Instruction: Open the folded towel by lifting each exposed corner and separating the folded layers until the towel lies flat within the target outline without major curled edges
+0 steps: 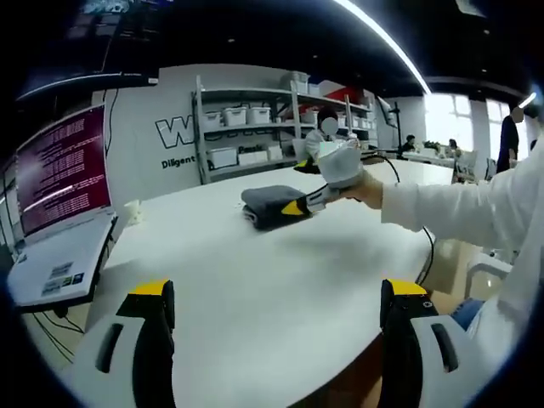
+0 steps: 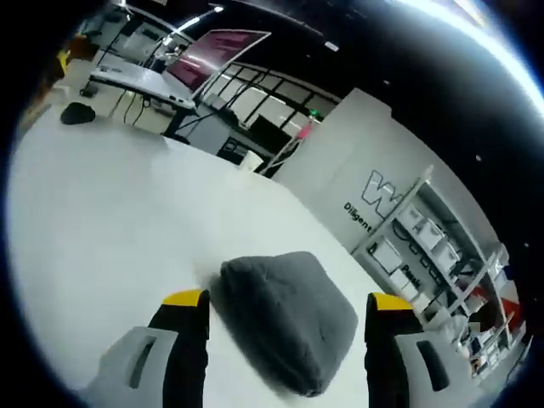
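**Folded grey towel on white table, both grippers parted**

Writing: the wall [image 1: 178,127] bears a large "W" and, below it, "Diligent" (remainder cut off by shelving [image 1: 255,127]). Laptop [image 1: 59,221] screen text is unreadable.

Towel [image 2: 289,319]: soft grey fabric, folded into a thick rounded wedge, on the smooth white table [image 2: 102,221]. In the right gripper view its long axis runs 10 to 4 o'clock.

Right gripper [image 2: 289,327]: jaws spread, flanking the towel without contact.

Left gripper [image 1: 276,302]: released, holding nothing, over bare tabletop, well apart from the towel at 12 o'clock.
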The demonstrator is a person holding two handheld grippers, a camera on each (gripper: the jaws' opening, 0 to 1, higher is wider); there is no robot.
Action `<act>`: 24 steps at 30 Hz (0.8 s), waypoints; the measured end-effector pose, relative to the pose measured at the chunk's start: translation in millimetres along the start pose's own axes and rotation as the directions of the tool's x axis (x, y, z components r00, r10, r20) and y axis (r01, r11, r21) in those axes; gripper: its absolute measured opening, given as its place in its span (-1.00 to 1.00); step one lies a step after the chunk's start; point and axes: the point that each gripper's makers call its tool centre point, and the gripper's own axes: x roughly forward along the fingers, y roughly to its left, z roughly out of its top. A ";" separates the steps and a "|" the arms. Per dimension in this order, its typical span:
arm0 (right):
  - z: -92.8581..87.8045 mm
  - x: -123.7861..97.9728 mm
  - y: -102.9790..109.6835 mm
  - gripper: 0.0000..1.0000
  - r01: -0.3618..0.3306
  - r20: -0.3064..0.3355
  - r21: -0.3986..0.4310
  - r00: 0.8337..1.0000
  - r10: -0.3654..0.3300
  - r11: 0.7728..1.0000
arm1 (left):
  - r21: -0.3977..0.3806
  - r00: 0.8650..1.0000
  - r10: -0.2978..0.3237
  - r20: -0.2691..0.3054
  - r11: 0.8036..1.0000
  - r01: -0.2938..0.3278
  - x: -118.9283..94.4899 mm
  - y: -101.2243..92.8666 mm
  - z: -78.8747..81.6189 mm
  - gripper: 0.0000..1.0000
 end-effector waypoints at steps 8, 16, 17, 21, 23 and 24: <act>6.2 31.0 24.3 0.15 -0.025 -0.018 -0.064 1.000 0.023 0.998 | 0.014 1.000 0.011 0.021 1.000 -0.012 -9.5 -1.1 8.0 0.99; -8.7 50.4 41.6 -0.18 -0.049 -0.087 -0.128 0.995 0.038 0.991 | 0.023 0.999 0.008 0.048 1.000 -0.009 -17.2 -3.3 16.5 0.99; -9.6 50.5 41.9 -0.23 -0.049 -0.090 -0.127 0.995 0.038 0.991 | 0.022 0.999 0.009 0.049 1.000 -0.010 -18.0 -3.0 16.6 0.99; -16.0 52.0 44.8 -0.46 -0.058 -0.111 -0.127 0.993 0.044 0.990 | 0.022 0.999 0.012 0.053 1.000 -0.013 -20.4 -2.2 17.1 0.99; -20.5 55.8 48.0 -0.55 -0.100 -0.121 -0.103 0.989 0.088 0.990 | 0.021 0.998 0.021 0.061 1.000 -0.022 -23.1 -0.5 18.6 0.99; -20.6 55.3 48.2 -0.58 -0.110 -0.119 -0.080 0.988 0.100 0.991 | 0.021 0.998 0.021 0.062 1.000 -0.022 -23.5 -0.7 18.8 0.99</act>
